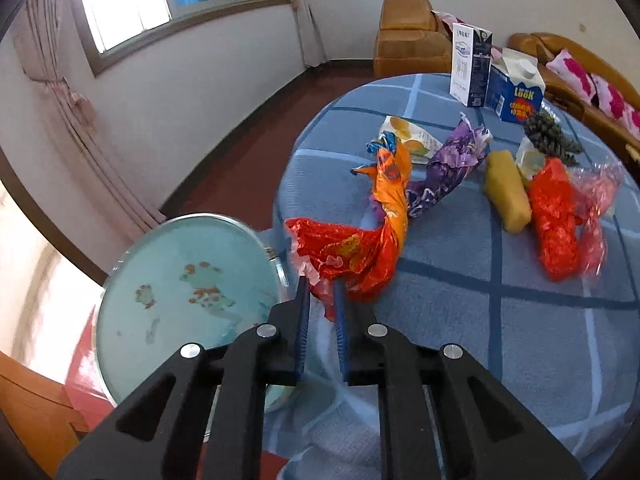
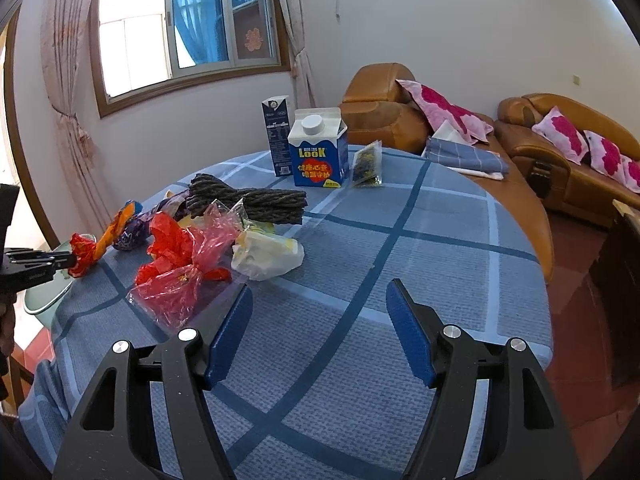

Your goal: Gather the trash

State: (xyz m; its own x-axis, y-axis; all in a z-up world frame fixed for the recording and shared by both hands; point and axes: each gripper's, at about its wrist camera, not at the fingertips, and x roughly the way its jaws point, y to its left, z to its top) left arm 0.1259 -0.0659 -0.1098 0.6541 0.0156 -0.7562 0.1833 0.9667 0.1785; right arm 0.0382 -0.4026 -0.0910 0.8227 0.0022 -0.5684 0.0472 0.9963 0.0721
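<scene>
My left gripper [image 1: 322, 286] is shut on the near end of a red and orange foil wrapper [image 1: 360, 240] at the table's left edge; the wrapper also shows in the right wrist view [image 2: 90, 250], with the left gripper [image 2: 68, 262] on it. Beyond lie a purple wrapper [image 1: 444, 168], a yellow packet [image 1: 506, 192], a red crumpled bag [image 1: 554, 224] and a clear pink bag [image 1: 596, 196]. My right gripper [image 2: 318, 300] is open and empty above the blue checked tablecloth [image 2: 400, 280], right of the red bag [image 2: 172, 260] and a white bag [image 2: 266, 254].
A blue LOOK carton [image 2: 318, 150] and a tall dark carton [image 2: 276, 136] stand at the far side, with a dark rope bundle [image 2: 248, 200] and a small packet [image 2: 366, 166]. A round glass side table [image 1: 180, 292] sits left of the table. Brown sofas [image 2: 560, 152] stand behind.
</scene>
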